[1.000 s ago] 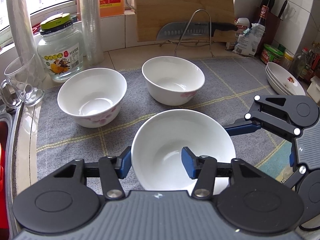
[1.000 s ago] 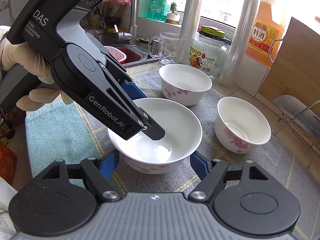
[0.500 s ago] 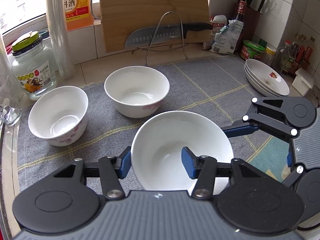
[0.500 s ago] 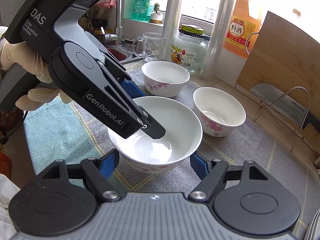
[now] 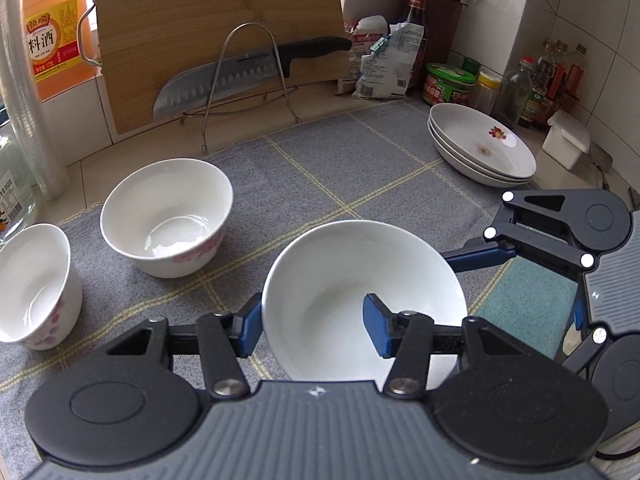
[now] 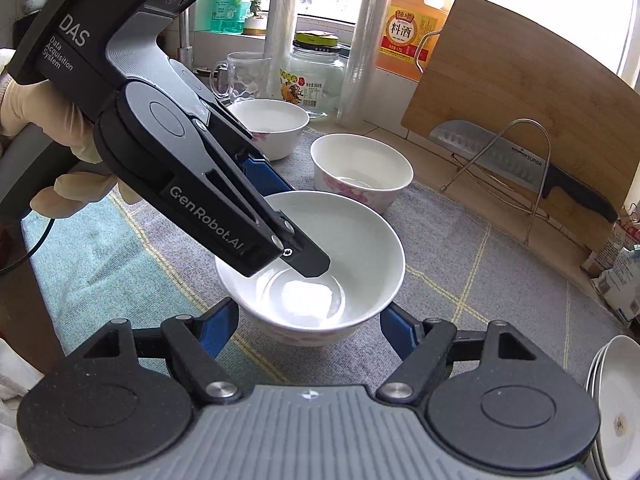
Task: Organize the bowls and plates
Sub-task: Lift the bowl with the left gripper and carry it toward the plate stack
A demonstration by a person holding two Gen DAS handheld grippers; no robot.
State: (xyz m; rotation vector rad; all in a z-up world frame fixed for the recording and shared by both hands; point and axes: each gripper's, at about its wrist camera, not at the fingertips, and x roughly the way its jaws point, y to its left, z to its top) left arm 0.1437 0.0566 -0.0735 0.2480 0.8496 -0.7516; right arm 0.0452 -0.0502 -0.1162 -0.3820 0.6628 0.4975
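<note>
My left gripper [image 5: 314,326] is shut on the rim of a white bowl [image 5: 344,280], one finger inside and one outside; it also shows in the right wrist view [image 6: 288,240]. The held bowl [image 6: 352,248] hangs just above the grey mat. My right gripper [image 6: 310,326] is open, its blue fingertips either side of the bowl's base, not touching. Two more white bowls with pink flowers [image 5: 168,216] [image 5: 32,284] stand on the mat to the left. A stack of white plates [image 5: 480,148] sits at the far right.
A grey checked mat [image 5: 360,160] covers the counter. A knife on a wire rack [image 5: 240,76] and a cutting board [image 5: 216,24] stand behind. Bottles and jars [image 5: 448,84] line the right wall. A glass jar [image 6: 316,76], a mug [image 6: 236,76] and the sink lie left.
The left gripper has carried the bowl to the right; the other two bowls slide left in its view and the plate stack comes closer. The right gripper follows alongside, still open.
</note>
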